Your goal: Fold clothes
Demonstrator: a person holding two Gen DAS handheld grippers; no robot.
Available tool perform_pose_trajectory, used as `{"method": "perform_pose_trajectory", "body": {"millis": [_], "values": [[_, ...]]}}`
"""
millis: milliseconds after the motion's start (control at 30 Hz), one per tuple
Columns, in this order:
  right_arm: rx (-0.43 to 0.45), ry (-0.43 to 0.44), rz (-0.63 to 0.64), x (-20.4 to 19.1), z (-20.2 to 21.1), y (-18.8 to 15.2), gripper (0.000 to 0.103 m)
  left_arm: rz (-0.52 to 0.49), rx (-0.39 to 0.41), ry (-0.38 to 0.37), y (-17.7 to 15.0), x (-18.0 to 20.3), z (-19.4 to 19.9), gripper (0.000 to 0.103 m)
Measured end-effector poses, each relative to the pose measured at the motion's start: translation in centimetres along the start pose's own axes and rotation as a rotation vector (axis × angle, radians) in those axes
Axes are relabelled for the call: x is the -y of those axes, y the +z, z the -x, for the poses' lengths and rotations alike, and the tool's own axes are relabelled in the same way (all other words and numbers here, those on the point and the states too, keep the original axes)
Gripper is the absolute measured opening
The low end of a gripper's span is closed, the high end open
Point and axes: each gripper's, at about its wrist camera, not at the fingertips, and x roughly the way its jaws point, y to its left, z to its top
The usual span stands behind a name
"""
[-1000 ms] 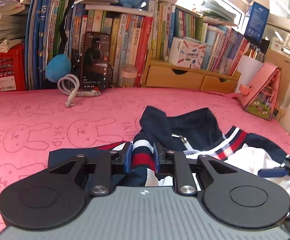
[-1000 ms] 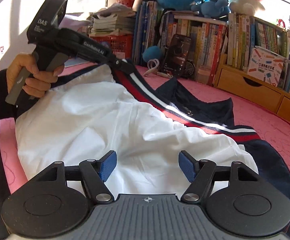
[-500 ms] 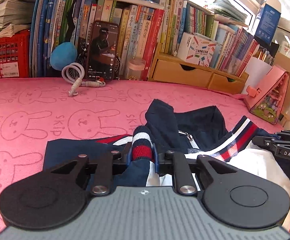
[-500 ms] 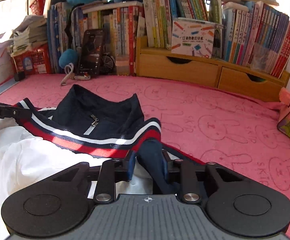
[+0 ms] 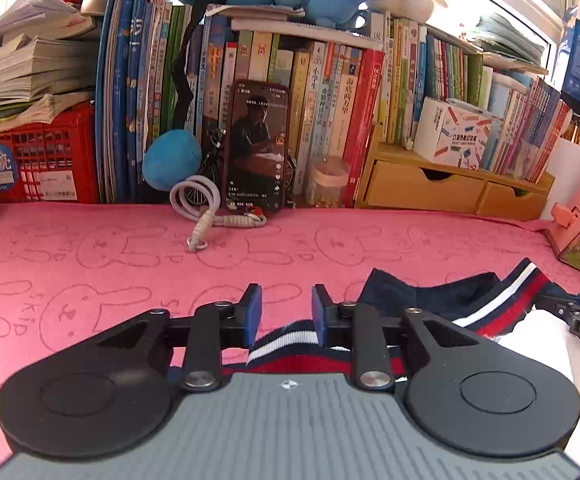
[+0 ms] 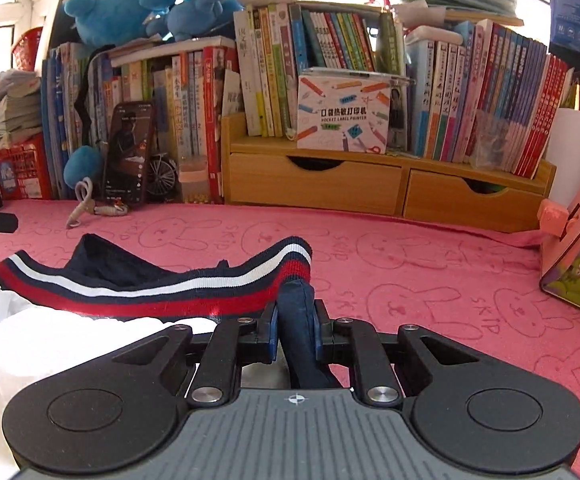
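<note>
Left tongs (image 5: 284, 312): jaws opening, pads clear of cloth. The striped cuff (image 5: 286, 344) lies just under and behind the pads, no longer pinched. Right tongs (image 6: 295, 332): narrow, clamped on a navy fold (image 6: 297, 312) of the jacket at the end of its striped hem band (image 6: 162, 284).

Jacket (image 5: 421, 296) lies on the pink rabbit-print cloth (image 5: 90, 264) over the desk, lining (image 6: 50, 352) white side up, navy collar area humped behind the band.

Risks, as judged:
- 1 side free, 1 side held. Any pull from the right would drag the whole garment sideways and undo the lay of the cuff.
- Right grip looks to be on a thick bunch, not a clean edge; the fold may come out lumpy or slip.
- Slick lining could slide over itself when layers stack.
- Cord loop (image 5: 196, 216) and the propped phone (image 5: 256, 146) sit near the back edge; a wide sweep of cloth could catch them.
</note>
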Motion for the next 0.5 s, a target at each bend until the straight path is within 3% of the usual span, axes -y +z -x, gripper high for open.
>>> {"method": "perform_pose_trajectory", "body": {"millis": [33,167,200,267,300,333,500], "values": [[-0.013,0.006,-0.011,0.1,-0.3,-0.6,0.018,0.0,-0.032,-0.015,-0.2,-0.2,0.0,0.082],[-0.02,0.022,-0.038,0.5,-0.4,-1.0,0.02,-0.005,-0.099,-0.171,-1.2,-0.3,0.4,0.088],[-0.022,0.02,-0.034,0.4,-0.4,-1.0,0.021,-0.015,-0.098,-0.182,-1.4,0.0,0.3,0.09],[-0.023,0.013,-0.024,0.2,-0.4,-0.9,0.021,-0.056,-0.096,-0.107,-1.8,1.0,-0.6,0.079],[-0.021,0.01,-0.019,0.1,-0.3,-0.8,0.021,-0.068,-0.1,-0.049,-2.0,1.4,-1.1,0.052],[-0.013,0.007,-0.014,0.1,-0.1,-0.8,0.021,-0.072,-0.096,0.004,-2.1,1.7,-1.6,0.034],[0.027,0.002,0.027,-0.4,0.9,-0.2,0.021,0.002,0.006,0.005,-1.3,0.7,-0.1,0.02]]}}
